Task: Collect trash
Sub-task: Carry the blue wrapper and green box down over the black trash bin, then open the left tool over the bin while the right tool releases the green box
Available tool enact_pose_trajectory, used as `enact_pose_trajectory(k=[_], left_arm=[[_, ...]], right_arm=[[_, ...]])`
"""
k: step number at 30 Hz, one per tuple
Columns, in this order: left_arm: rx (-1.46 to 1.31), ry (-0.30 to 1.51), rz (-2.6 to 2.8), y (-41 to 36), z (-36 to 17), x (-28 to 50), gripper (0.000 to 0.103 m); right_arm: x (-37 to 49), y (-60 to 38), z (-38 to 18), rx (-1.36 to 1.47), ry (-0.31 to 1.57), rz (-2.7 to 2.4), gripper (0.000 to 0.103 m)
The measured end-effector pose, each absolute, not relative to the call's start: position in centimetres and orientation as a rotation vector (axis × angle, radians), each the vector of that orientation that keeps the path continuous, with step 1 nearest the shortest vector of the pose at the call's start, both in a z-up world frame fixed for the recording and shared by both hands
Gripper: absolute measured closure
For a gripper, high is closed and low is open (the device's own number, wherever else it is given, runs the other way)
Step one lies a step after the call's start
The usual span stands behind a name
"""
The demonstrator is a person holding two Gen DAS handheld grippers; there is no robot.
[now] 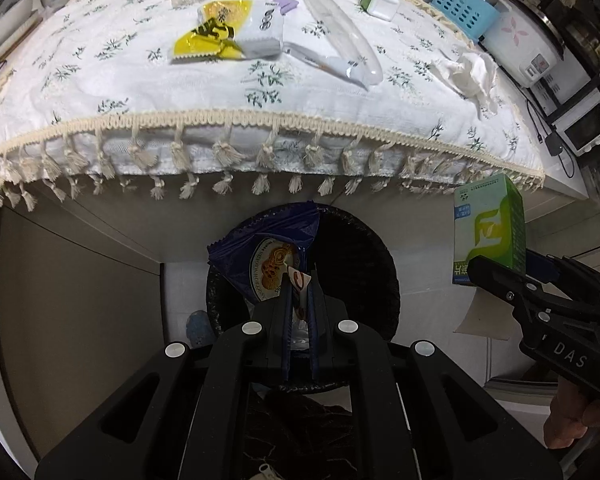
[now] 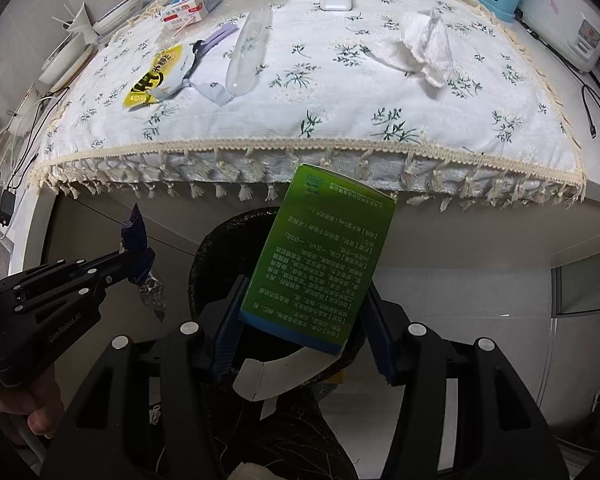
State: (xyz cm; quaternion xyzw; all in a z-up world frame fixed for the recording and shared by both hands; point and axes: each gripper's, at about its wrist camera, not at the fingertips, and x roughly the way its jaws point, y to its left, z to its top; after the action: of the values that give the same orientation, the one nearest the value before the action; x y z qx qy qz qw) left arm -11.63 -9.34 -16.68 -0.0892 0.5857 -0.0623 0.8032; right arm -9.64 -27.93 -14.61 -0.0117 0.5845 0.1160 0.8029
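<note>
Blue foil first: my left claw [image 1: 298, 300] is pressed tight together on a crumpled blue cookie wrapper [image 1: 266, 258], pinching one corner so the rest flops forward past the fingertips. I've got it there because the black bin [image 1: 376, 248] sits right ahead of and below the claw, under the table's edge, so as far as I can judge a simple release should drop it straight in. That claw points steeply down at the bin's mouth, fingers side by side and vertical in its own camera.

Moving right, my right claw [image 2: 300, 316] is spread about halfway and clamped on a green medicine box [image 2: 320, 248], blue pads on its two narrow sides, near the bottom end. The box sticks up and forward from the claw, tilted a bit to one side, its open flap hanging under the jaws. It's also over the bin's rim, just beside the left claw, also angled steeply down.

Beyond both claws, up on the flowered tablecloth [image 2: 340, 120], there's more to grab: a yellow snack bag [image 1: 204, 36], a clear plastic sleeve [image 2: 248, 56] and a crumpled tissue [image 2: 420, 50]. So we're not close to done, I reckon.
</note>
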Motion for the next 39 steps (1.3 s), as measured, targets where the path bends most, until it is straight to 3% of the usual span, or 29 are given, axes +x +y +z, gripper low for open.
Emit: enact_pose_trajectory(k=[22,25,28,32,39], left_arm=[[-0.141,1.314,-0.206,-13.6,-21.4,-10.1,0.096],[-0.143,1.31,-0.216,-14.1,-21.4,-9.7,0.091],[-0.141,1.296,-0.202,-13.8,-21.0,-9.6,0.069],[-0.154,1.28,-0.178,-12.9,-20.4,-9.5,0.051],[-0.175,1.246,-0.14,-10.7,-19.3,-10.2,0.032]], right_arm=[[-10.7,-30.0,-16.6,-0.013,1.29,0.2,0.051],[-10.7,-30.3,-16.6,-0.013,1.291,0.192,0.051],[-10.6,-30.4,-16.5,-0.012,1.291,0.189,0.051],[-10.4,-30.0,-16.5,-0.015,1.286,0.193,0.051],[-9.9,-28.7,-16.1,-0.027,1.28,0.222,0.051]])
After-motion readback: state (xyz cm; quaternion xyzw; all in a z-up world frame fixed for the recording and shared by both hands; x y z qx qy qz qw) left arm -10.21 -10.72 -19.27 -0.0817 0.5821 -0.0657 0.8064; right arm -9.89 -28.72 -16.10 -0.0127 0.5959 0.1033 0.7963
